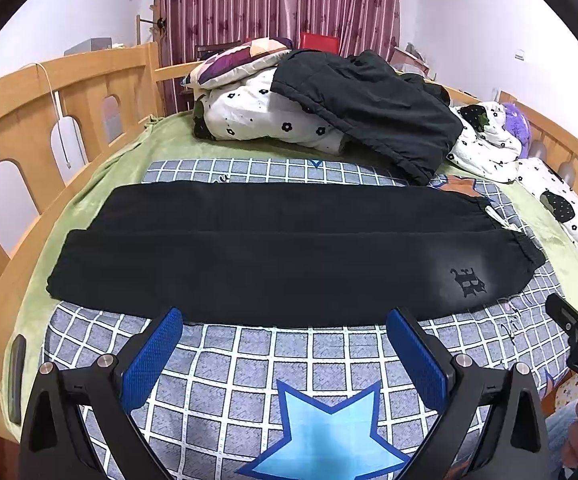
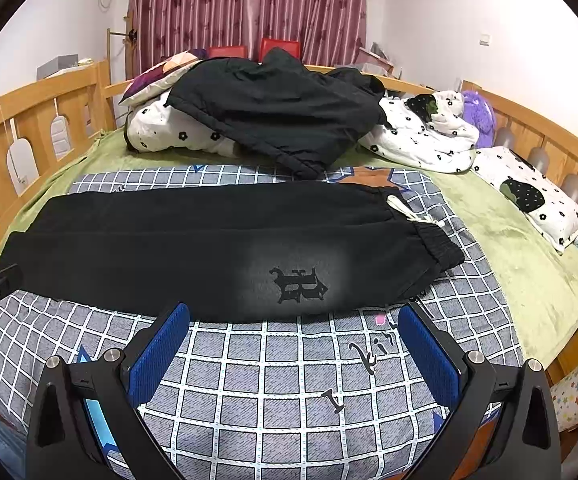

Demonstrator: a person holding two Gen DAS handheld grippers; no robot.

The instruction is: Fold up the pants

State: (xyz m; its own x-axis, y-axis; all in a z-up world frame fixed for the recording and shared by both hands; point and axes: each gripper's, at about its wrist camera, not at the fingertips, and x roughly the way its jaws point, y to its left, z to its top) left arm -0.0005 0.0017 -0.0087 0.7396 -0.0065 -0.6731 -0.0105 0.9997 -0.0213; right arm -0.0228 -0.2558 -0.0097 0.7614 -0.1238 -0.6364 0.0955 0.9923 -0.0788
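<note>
The black pants (image 1: 281, 248) lie flat across the checked blanket (image 1: 249, 360) on the bed, one leg laid over the other, waistband to the right with a white drawstring (image 2: 413, 212) sticking out. The left gripper (image 1: 285, 344) and the right gripper (image 2: 293, 340) both hover just before the near edge, jaws wide apart and holding nothing. I think a pinch could catch only the top leg, so the layers slide apart. The loose blanket may also be gripped together with the cloth.
</note>
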